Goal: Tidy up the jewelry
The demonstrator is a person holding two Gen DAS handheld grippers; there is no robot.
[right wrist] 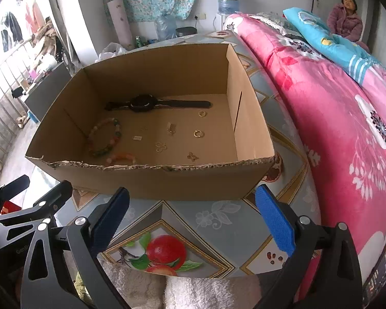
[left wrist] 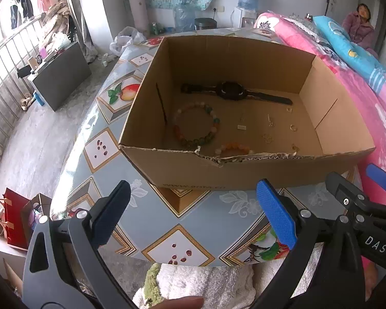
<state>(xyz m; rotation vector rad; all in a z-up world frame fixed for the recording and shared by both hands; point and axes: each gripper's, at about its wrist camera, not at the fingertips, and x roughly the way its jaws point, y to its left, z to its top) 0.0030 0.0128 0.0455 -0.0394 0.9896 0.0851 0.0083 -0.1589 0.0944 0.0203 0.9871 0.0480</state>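
Lettering "DAS" on right gripper point(left wrist: 357, 180) arm

Before my hand-held grippers, a cardboard box point(left wrist: 244, 170) sits on the bench point(left wrist: 193, 216). In it, a watch point(left wrist: 231, 91) lies behind the bead bracelets point(left wrist: 196, 125); a bed point(right wrist: 334, 128) stands right.

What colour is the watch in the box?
Black watch, clearest in the right wrist view.

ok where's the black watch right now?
The black wristwatch lies flat along the far side of the open cardboard box's floor in both wrist views, just beyond the multicoloured bead bracelet.
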